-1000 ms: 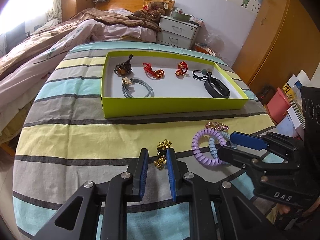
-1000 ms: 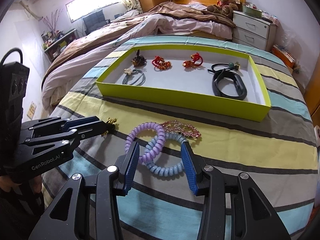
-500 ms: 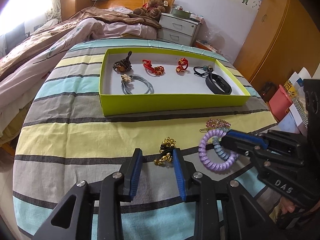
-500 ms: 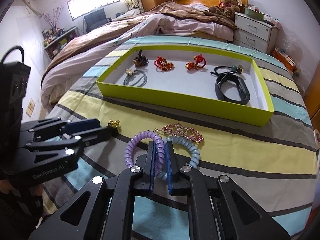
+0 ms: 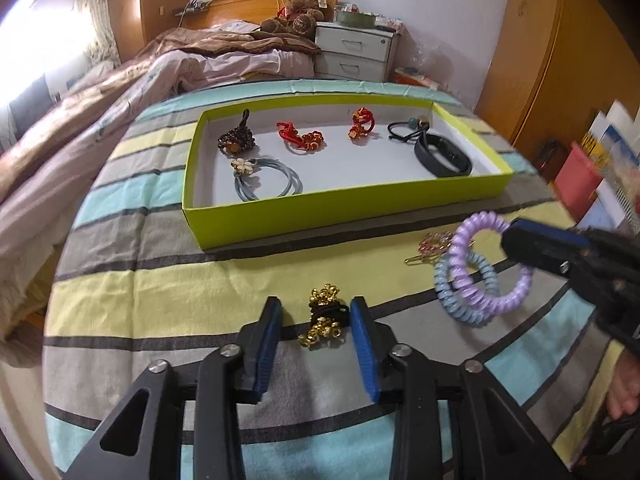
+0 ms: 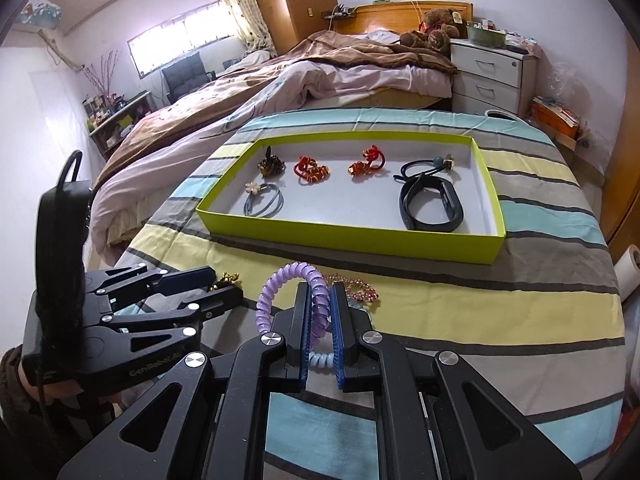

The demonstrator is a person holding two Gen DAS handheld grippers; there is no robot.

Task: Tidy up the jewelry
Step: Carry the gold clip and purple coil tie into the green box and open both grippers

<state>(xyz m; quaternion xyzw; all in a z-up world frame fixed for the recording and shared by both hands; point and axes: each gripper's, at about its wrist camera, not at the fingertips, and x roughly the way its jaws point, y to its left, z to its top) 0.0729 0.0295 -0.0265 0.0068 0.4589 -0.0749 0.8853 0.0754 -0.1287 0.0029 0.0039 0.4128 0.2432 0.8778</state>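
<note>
The purple coil tie [image 6: 316, 300] is pinched by the right gripper [image 6: 320, 312]. The gold-beaded tie [image 5: 324, 316] is straddled by the left gripper [image 5: 316, 320], jaws spread, near the green tray [image 5: 320, 220].

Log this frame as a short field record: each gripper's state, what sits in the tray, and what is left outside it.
left gripper: open, straddling the gold-bead hair tie
right gripper: shut on purple coil tie, lifted
green tray: six pieces inside, including black band
outside the tray: blue coil tie, pink hair clip
surface: striped cloth
</note>
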